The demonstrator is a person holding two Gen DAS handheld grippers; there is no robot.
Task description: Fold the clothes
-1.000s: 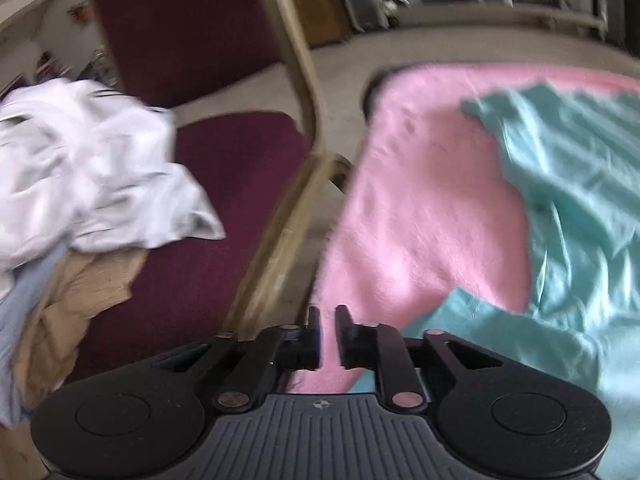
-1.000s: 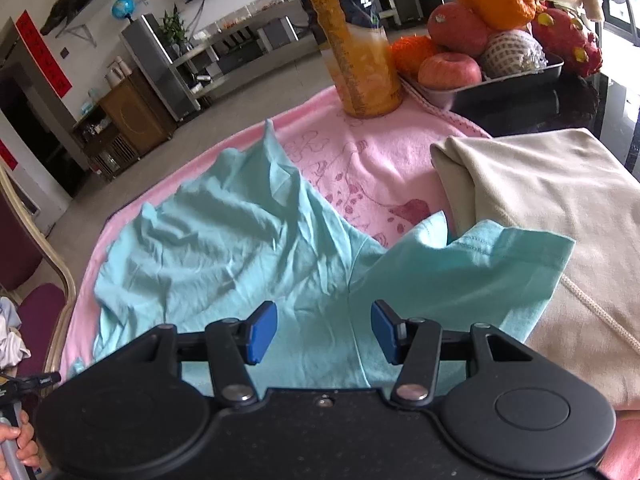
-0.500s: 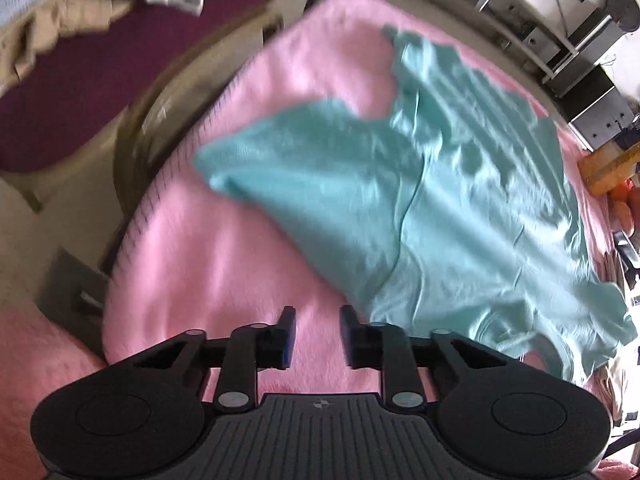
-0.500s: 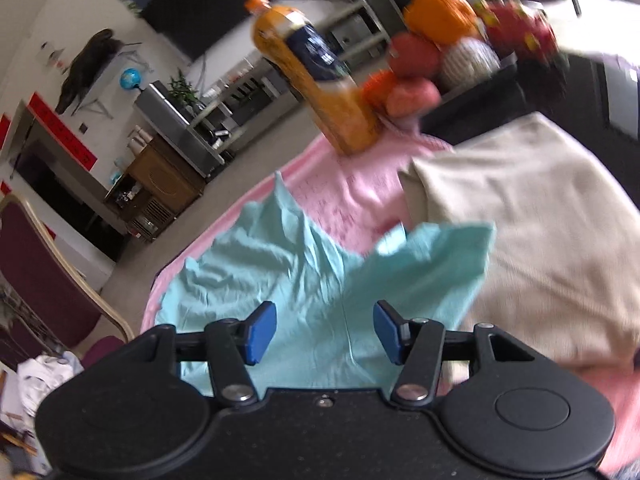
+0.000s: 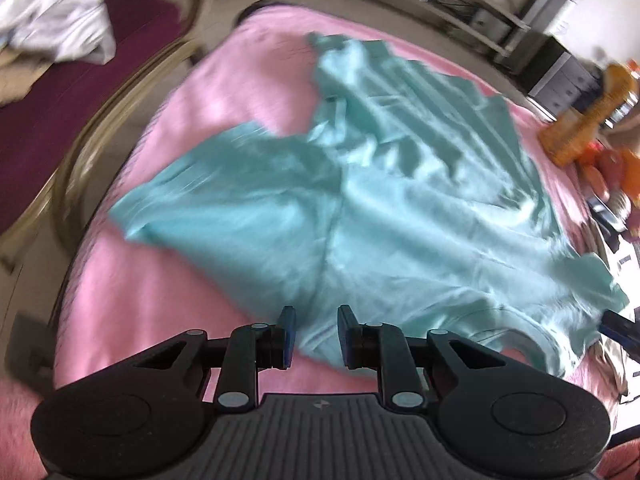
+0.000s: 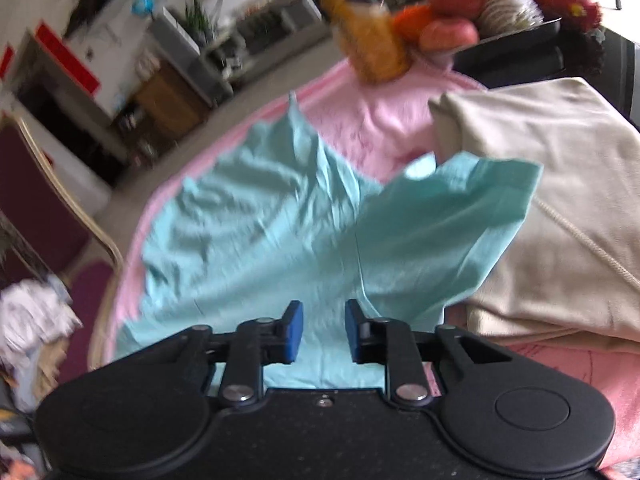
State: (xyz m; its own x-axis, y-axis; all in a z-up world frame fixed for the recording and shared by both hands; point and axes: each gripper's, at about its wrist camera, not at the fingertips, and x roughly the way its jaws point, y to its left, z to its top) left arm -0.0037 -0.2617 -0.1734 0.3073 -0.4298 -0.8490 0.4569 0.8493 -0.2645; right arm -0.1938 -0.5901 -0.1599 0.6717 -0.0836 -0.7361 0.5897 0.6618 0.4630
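A teal T-shirt (image 5: pixel 400 208) lies spread and wrinkled on a pink blanket (image 5: pixel 168 288). It also shows in the right wrist view (image 6: pixel 280 232), with one sleeve lying over a beige garment (image 6: pixel 560 208). My left gripper (image 5: pixel 313 334) hovers above the shirt's near edge, open with a narrow gap, holding nothing. My right gripper (image 6: pixel 322 330) hovers over the shirt's near part, open with a moderate gap, empty.
A maroon chair (image 5: pixel 60 92) with a pile of white and tan clothes (image 5: pixel 52 28) stands left of the table. An orange drink bottle (image 6: pixel 360 28) and a tray of fruit (image 6: pixel 500 12) stand at the far edge. Cabinets line the far wall.
The left gripper has swung from the chair to over the shirt and opened a little. The right gripper's jaws have closed partway, and its view has shifted.
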